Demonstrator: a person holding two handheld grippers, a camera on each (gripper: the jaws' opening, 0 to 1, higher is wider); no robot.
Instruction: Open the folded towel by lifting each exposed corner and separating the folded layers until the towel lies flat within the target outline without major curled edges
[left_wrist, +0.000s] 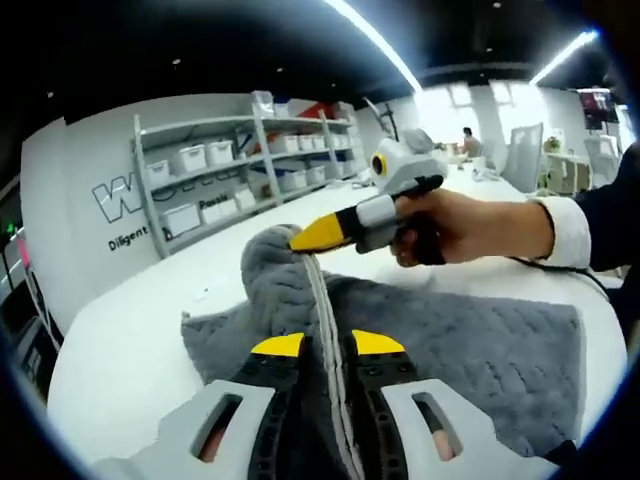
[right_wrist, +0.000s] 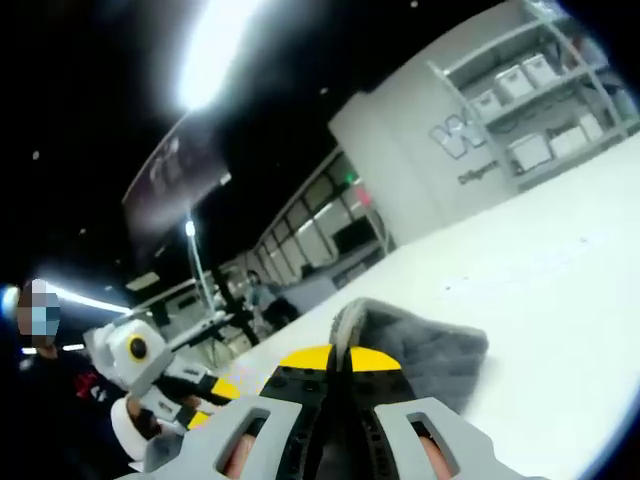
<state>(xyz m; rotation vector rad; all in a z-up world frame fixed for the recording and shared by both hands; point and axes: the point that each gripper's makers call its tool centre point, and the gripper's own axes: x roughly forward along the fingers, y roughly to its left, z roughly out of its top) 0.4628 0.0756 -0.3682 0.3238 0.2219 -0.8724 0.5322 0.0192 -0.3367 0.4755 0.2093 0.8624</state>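
On the wall beside the shelving (left_wrist: 240, 165), large letters are cut off by the uprights; only "W" and, smaller below, "Diligent" can be read. The grey towel (left_wrist: 480, 350) is spread on the white tabletop (left_wrist: 130, 350), its edge raised in a ridge. The left claw (left_wrist: 328, 345) is pinched on that seam. The right claw (left_wrist: 297, 241) is closed on the lifted towel corner. The near edge of the towel is hidden behind the jaws.
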